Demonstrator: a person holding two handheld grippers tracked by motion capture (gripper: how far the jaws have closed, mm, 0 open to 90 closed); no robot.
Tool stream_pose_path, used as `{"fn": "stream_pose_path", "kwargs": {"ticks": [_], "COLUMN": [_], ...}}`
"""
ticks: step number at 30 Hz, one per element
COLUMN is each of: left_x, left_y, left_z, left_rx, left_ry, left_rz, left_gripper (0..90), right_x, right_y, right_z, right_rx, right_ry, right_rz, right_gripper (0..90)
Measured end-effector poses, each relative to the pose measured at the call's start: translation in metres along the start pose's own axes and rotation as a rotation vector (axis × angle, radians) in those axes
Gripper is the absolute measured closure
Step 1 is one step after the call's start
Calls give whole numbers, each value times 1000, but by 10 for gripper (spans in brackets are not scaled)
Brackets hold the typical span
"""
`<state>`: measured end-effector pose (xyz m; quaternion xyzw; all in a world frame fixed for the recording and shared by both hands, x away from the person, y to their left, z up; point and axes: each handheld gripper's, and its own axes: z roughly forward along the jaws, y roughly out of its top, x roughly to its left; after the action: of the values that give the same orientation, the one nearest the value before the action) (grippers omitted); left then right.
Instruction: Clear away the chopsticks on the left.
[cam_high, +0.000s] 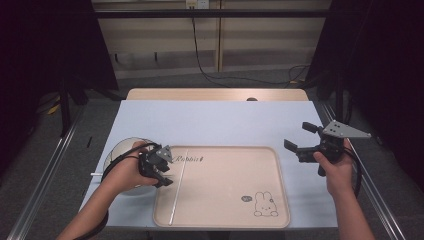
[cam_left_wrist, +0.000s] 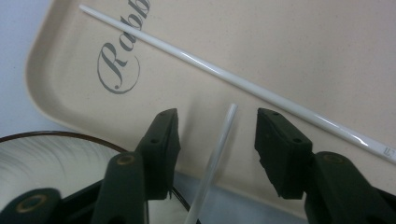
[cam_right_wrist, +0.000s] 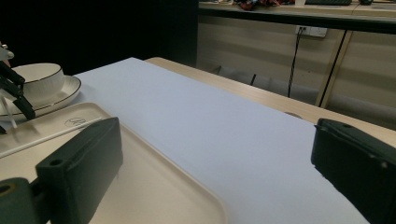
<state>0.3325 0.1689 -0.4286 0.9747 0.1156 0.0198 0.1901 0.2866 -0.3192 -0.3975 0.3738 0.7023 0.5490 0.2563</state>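
On my feed the worktop (cam_high: 215, 94) is pale wood with a light blue cover (cam_high: 215, 125) spread over most of it. A beige tray (cam_high: 282, 185) lies on the cover near the front edge. I can read grey "Rabbit" lettering (cam_high: 189, 159) at its far left and see a small rabbit drawing (cam_high: 265, 205) at its near right. Just left of the tray sits a white plate (cam_right_wrist: 70, 88) with a dark rim, carrying a white bowl (cam_right_wrist: 39, 79). Behind the worktop, a black cable (cam_high: 196, 45) drops from a wall socket (cam_high: 196, 4) to the grey floor (cam_high: 240, 80). Dark curtains (cam_high: 45, 45) hang on both sides.
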Motion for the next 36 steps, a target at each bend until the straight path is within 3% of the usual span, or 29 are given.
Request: {"fn": "stream_pose_path", "kwargs": {"ticks": [2, 15, 17, 20, 21, 22, 23, 24, 26, 27, 28, 29, 30, 32, 33, 36], "left_x": [0, 5, 6, 7, 8, 9, 9, 10, 10, 13, 13, 17, 16, 19, 19, 20], "left_y": [-1, -2, -3, -3, -2, 0, 0, 2, 4, 9, 9, 12, 14, 16, 16, 17], "left_z": [1, 6, 5, 4, 1, -2, -2, -11, -17, -31, -31, -49, -56, -76, -76, -101], "left_rx": [19, 44, 36, 21, -13, -26, -26, -131, -155, -225, -225, -321, -409, -525, -525, -678], "left_ry": [-16, -20, -15, -2, 16, 7, 7, -25, -15, 2, 2, 12, 29, 47, 47, 68], "left_rz": [3, -3, -21, -38, -60, -98, -98, -149, -155, -186, -186, -195, -242, -267, -267, -306], "left_gripper": [591, 698, 769, 807, 836, 868, 859, 864, 873, 873, 874, 874, 875, 875, 876, 876], "right_x": [0, 0, 0, 0, 0, 0, 0, 0, 0, 0, 0, 0, 0, 0, 0, 0], "right_y": [0, 0, 0, 1, 1, 0, 0, 0, 0, 0, 0, 0, 1, 1, 1, 1], "right_z": [0, -1, 0, 0, 0, 0, 0, 0, 0, 0, 0, 0, 0, 0, 0, 0], "right_rx": [-3, -7, -6, -8, -5, -6, -6, -7, -7, -6, -6, -7, -8, -9, -7, -8], "right_ry": [1, 5, 5, 12, 12, 9, 9, 12, 11, 14, 14, 14, 12, 17, 15, 11], "right_rz": [-7, -6, -6, -9, -10, -9, -9, -9, -11, -7, -7, -10, -11, -7, -7, -10], "right_gripper": [19, 19, 19, 19, 19, 19, 19, 19, 19, 19, 19, 19, 19, 19, 19, 19]}}
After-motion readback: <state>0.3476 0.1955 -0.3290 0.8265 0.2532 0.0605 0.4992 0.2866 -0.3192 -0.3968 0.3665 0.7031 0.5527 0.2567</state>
